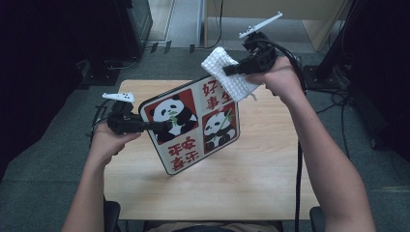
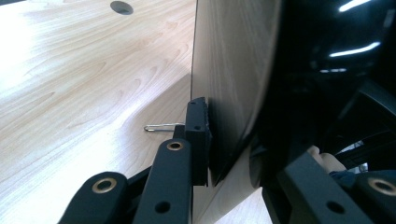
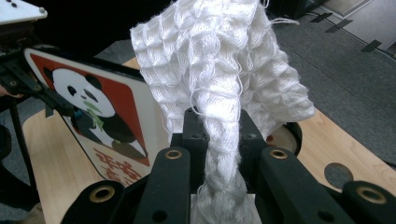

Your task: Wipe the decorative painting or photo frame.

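White cloth (image 1: 227, 72) in right claw (image 1: 231, 70) overlaps the tray's (image 1: 193, 123) top edge.

- From above we see the wooden table (image 1: 251, 179) evenly lit, while the room's left and right edges fall into near black.
- A soft shadow lies on the table under the tilted panda tray (image 1: 191, 123).
- Beside the left gripper (image 2: 205, 140) the tabletop washes out at the far left, and bright streaks glare on the tray's glossy black underside.
- Just above the right gripper (image 3: 219, 135), the white cloth (image 3: 219, 60) is sharp but nearly overexposed.
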`<state>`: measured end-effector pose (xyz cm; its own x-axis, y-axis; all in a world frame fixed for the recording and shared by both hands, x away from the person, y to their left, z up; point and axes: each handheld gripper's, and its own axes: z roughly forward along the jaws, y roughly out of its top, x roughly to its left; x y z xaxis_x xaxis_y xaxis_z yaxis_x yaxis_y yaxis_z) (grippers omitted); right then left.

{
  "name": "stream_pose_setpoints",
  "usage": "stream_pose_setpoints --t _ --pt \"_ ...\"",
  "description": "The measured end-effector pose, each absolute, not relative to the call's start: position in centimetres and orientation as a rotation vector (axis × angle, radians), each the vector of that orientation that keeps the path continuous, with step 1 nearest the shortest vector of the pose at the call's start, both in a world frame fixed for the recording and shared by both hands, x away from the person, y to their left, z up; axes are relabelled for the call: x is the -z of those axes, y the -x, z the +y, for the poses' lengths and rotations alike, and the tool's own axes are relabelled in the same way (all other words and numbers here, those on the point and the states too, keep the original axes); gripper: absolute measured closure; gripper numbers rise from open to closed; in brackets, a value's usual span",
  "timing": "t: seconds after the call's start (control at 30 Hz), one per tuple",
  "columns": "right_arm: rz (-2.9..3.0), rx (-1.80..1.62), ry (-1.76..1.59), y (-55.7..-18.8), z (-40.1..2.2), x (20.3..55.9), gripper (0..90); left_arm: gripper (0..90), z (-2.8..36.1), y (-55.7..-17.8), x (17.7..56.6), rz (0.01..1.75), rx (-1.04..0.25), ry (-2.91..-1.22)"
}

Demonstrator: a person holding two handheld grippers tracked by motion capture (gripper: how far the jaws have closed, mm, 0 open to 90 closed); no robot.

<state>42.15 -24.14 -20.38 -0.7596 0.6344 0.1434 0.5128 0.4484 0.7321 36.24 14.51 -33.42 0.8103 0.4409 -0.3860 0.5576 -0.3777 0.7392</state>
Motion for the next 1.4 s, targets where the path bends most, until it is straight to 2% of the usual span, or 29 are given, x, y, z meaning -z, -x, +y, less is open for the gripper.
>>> stream_pose_setpoints --t 0.43,0.7,1.4 --pt "2.566 -1.175 -0.983 -44.3 -20.7 19.1 79.9 77.0 14.6 -36.3 33.5 0.734 0.167 -2.025" --pt "2.583 -1.142 -0.969 -44.8 -19.1 20.0 79.8 77.4 14.7 -36.4 33.5 0.718 0.171 -2.032" --pt "2.618 -1.146 -0.965 -44.1 -19.4 22.1 79.9 77.9 14.7 -36.3 33.5 0.703 0.160 -2.038"
